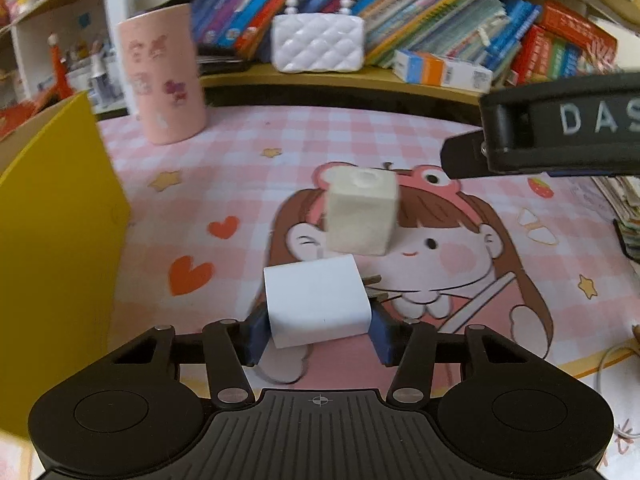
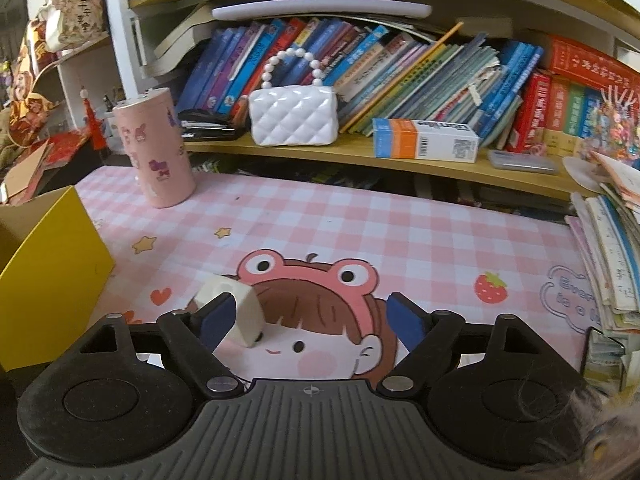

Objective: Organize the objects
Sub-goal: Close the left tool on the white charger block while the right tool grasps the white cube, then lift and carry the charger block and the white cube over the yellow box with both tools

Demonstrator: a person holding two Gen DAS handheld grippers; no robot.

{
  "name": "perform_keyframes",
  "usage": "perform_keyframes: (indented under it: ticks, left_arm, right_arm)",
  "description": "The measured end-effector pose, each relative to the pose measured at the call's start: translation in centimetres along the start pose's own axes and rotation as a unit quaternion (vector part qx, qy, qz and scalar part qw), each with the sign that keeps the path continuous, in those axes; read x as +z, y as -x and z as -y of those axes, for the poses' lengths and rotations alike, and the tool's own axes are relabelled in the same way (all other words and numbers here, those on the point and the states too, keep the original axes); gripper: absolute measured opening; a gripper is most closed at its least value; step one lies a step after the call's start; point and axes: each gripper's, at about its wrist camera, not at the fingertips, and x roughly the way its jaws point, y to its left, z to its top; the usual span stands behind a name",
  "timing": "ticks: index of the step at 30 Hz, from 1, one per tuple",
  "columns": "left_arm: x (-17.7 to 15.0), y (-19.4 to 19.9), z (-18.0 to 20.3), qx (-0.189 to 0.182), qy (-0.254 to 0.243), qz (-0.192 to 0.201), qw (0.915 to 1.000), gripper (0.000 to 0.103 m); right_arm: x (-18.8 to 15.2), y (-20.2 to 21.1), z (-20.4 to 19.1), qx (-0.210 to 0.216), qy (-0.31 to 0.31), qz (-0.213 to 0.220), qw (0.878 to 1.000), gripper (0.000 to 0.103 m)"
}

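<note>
My left gripper point(image 1: 318, 330) is shut on a white plug charger point(image 1: 318, 302), held just above the pink checked mat point(image 1: 240, 152); its metal prongs point right. A cream cube-shaped block point(image 1: 362, 212) stands on the mat just beyond the charger. In the right wrist view the same cream block point(image 2: 236, 308) lies by my left fingertip point(image 2: 218, 316), outside the jaws. My right gripper point(image 2: 316, 316) is open and empty over the mat point(image 2: 360, 216); its black body point(image 1: 560, 128) shows at the upper right of the left wrist view.
A yellow box point(image 1: 52, 240) stands at the left, also seen in the right wrist view point(image 2: 48, 276). A pink cylinder cup point(image 2: 156, 148) stands at the mat's back left. A white quilted purse point(image 2: 294, 114), a medicine box point(image 2: 426, 144) and books fill the shelf behind. Stacked books point(image 2: 608, 256) lie at right.
</note>
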Motion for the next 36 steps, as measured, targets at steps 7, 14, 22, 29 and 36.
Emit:
perform_keyframes:
  ticks: [7,14,22,29,36]
  left_arm:
    - [-0.9,3.5,-3.1,0.012,0.029,0.006,0.9995,0.05]
    - [-2.6,6.8,-4.5,0.019,0.047,-0.002,0.9987,0.05]
    - [-3.5,9.3,-4.6,0.02,0.058,0.004,0.9981,0.05]
    - [-3.8,10.2,-4.8,0.021,0.054,0.009,0.9983,0.05]
    - [-5.0,11.5,-5.3,0.013,0.055,0.017,0.9983,0.05]
  right_arm:
    - [0.0,-2.5,-1.5,0.037,0.009,-0.018,0.999,0.085]
    - [-0.3,-6.1,-4.0,0.059,0.057,-0.036,0.996,0.088]
    - [-0.7,-8.2,-5.0,0.05,0.073,-0.046,0.995,0.043]
    - [-0.9,-5.8,-5.0,0.055,0.051,-0.029,0.997,0.038]
    - [-2.2,-1.3,-5.0,0.05,0.036,-0.021,0.998,0.037]
